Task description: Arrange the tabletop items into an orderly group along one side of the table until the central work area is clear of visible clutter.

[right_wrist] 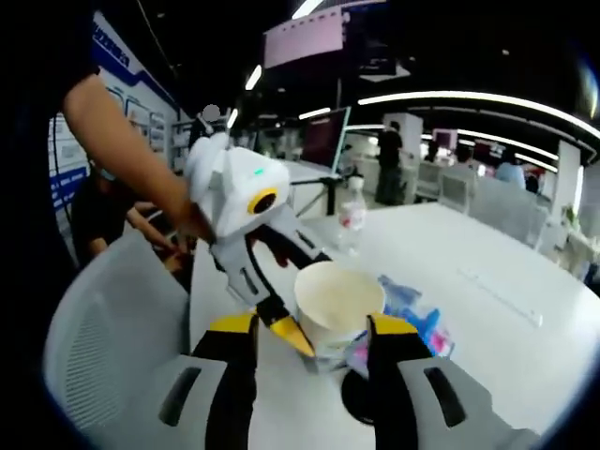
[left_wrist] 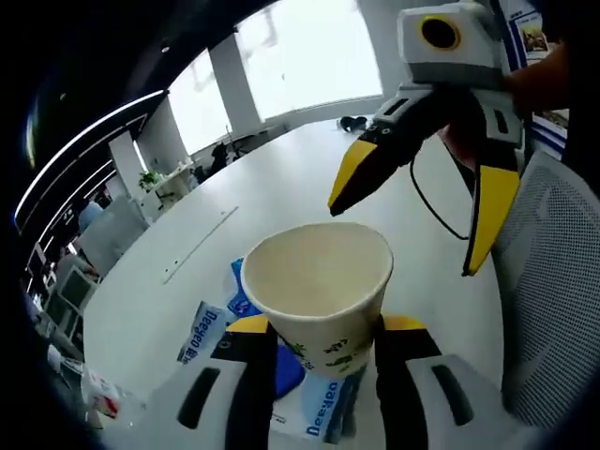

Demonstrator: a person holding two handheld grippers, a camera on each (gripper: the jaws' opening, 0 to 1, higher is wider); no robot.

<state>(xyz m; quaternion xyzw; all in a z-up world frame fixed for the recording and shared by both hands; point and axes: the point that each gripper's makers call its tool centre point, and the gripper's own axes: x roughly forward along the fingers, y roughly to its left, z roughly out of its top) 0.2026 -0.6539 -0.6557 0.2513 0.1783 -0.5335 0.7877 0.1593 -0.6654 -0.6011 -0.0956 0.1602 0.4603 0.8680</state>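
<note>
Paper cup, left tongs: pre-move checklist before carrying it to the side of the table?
1. Grip: left tongs closed on the paper cup, one yellow tip on each side of its lower wall. Ok.
2. Cup attitude: upright, mouth open towards the camera. Ok.
3. Cup contents: the inside looks empty in the left gripper view. Ok.
4. Right tongs: open, holding nothing, hovering just beyond the cup rim, so they could block the carry. Not ok.
5. Blue-and-white packets lie under and beside the cup; whether the cup is lifted off them: cannot tell.
6. Water bottle stands apart on the table. Ok.
</note>
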